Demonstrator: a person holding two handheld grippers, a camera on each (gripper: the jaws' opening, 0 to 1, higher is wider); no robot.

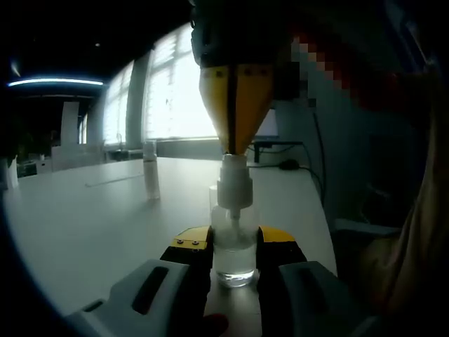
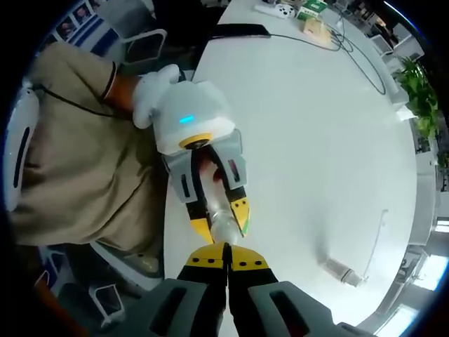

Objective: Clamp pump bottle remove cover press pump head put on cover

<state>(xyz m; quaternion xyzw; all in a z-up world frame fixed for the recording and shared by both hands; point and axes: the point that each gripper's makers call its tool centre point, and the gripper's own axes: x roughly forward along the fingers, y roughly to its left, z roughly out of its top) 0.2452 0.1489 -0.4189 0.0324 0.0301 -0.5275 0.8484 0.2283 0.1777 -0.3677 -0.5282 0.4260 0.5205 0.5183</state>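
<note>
We see a white counter (image 1: 84, 225). Near its edge stands a clear pump bottle (image 1: 233, 249), clamped between the left gripper (image 1: 233, 263) jaws. The right gripper (image 1: 235, 137) — jaws closed together — presses down on the pump head (image 1: 233, 186). The clear cover (image 1: 151, 168) stands apart, mid-counter.

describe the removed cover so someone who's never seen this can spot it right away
Start with the big white table. In the left gripper view, look past the pump bottle clamped in the left gripper, toward the windows: the cover stands upright and alone on the tabletop, left of the bottle. It is a slim, clear tube with nothing holding it, unlike the wider bottle, whose white pump head sits under the right gripper.
</note>
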